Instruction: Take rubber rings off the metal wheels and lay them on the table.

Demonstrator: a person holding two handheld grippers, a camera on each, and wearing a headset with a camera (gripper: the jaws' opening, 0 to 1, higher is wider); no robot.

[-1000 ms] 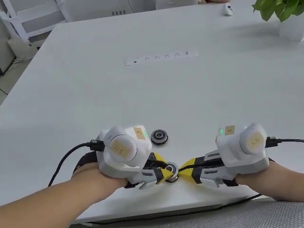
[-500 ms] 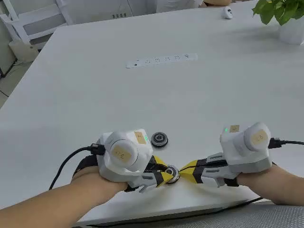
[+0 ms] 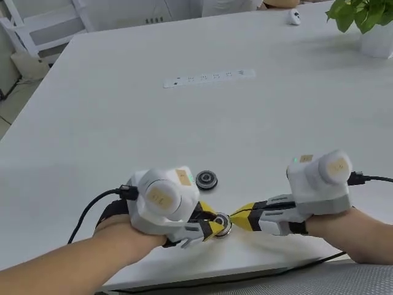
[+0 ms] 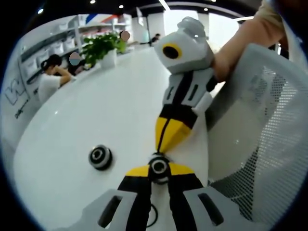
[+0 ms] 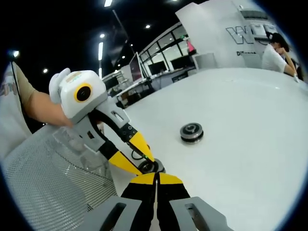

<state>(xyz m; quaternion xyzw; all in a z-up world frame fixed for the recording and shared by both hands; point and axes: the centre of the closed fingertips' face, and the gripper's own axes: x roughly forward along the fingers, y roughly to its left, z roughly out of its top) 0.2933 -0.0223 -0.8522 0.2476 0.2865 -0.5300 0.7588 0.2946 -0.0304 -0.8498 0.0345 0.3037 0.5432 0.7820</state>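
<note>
At a white worktop (image 3: 123,110), a person works a pair of hand-held grippers over a small part at the near edge. The left gripper (image 3: 210,227) has its yellow-tipped jaws pinching a small round metal wheel with a dark rubber ring (image 4: 159,166), holding it by opposite sides just above the surface. Just behind it, a second small metal wheel, dark-rimmed (image 3: 206,179), lies flat on the worktop, untouched and apart from both tools. From the other side, the right gripper (image 3: 236,218) meets the held wheel with its jaws pressed together into a thin point at the rim; whether that point has a nip of rubber cannot be told.

The wheel looks hard, dense for its size and smooth enough to slip, so a firm clamp across its metal faces or hub seems the safest hold. The ring is likely soft and stretchy and gripping tightly in its groove. The best purchase for the right jaws is probably the ring's outer edge, pinched and rolled sideways off the rim, since a straight pull may only stretch it or let it snap back.
</note>
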